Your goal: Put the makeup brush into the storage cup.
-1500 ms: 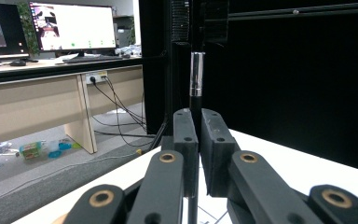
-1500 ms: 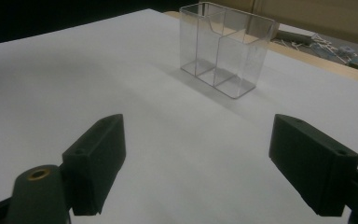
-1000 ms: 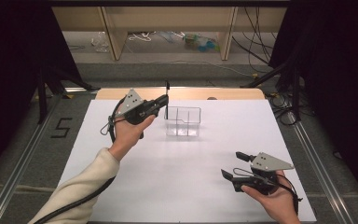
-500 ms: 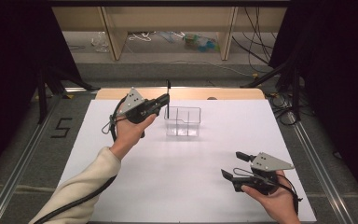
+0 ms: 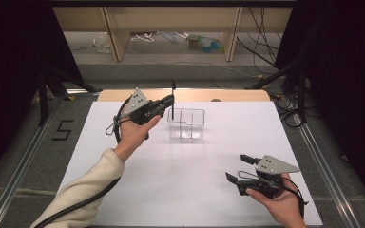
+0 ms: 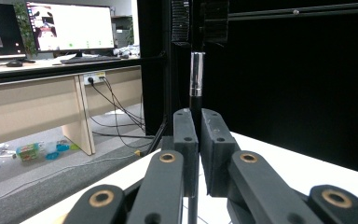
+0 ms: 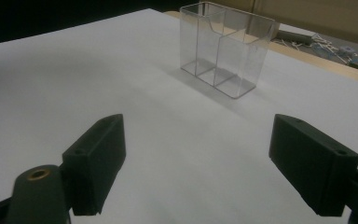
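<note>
**Pen held upright at the organizer's edge**

The left claw [image 5: 170, 100] is clamped on a thin black pen [image 5: 173, 89], holding it over the left end of the clear organizer [image 5: 186, 124] that stands toward the far side of the white table [image 5: 171, 175]. In the left gripper view the two jaws press together on the pen's barrel [image 6: 195, 107], with a silver band showing higher up. The right claw [image 5: 237, 168] rests low on the near right of the table, well apart from the box, its jaws wide apart and holding nothing.

The step in hand looks like dropping the pen into a compartment. To do it well, centre the lower tip over one compartment, clear of the divider, lower it until the tip is inside the walls, and only then release.

The pen's long axis runs near vertical, one end rising above the jaws. Its lower end is hidden behind them, so which end points down I cannot say for sure.
</note>
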Demonstrator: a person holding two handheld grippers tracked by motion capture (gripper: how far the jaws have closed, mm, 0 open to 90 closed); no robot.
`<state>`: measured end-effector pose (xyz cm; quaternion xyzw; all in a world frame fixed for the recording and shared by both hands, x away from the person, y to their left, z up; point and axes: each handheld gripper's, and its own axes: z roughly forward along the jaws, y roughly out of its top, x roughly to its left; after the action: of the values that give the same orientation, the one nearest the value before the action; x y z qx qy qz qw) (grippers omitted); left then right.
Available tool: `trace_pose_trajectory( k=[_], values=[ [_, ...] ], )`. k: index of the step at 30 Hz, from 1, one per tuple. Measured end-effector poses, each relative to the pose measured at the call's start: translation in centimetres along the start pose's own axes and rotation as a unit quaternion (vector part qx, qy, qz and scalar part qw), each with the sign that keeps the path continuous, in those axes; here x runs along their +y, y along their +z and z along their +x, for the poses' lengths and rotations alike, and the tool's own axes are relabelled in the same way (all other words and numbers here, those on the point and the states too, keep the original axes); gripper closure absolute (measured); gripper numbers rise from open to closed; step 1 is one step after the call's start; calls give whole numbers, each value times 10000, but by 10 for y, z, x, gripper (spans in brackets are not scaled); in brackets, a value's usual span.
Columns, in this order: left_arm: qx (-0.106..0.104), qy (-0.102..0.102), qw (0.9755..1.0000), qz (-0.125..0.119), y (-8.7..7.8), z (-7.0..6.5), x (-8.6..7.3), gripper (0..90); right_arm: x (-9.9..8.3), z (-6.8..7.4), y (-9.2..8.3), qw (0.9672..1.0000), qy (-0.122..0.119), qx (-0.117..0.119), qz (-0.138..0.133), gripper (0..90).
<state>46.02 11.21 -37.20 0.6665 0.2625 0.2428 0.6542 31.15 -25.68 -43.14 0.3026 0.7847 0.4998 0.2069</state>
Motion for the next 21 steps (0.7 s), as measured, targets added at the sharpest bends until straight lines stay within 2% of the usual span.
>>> trace_pose_trajectory(
  k=[21],
  values=[
    [-8, 32, 10000, 9, 7, 0, 0, 857, 0, 0, 0, 10000, 28, 24, 9, 198]
  ],
)
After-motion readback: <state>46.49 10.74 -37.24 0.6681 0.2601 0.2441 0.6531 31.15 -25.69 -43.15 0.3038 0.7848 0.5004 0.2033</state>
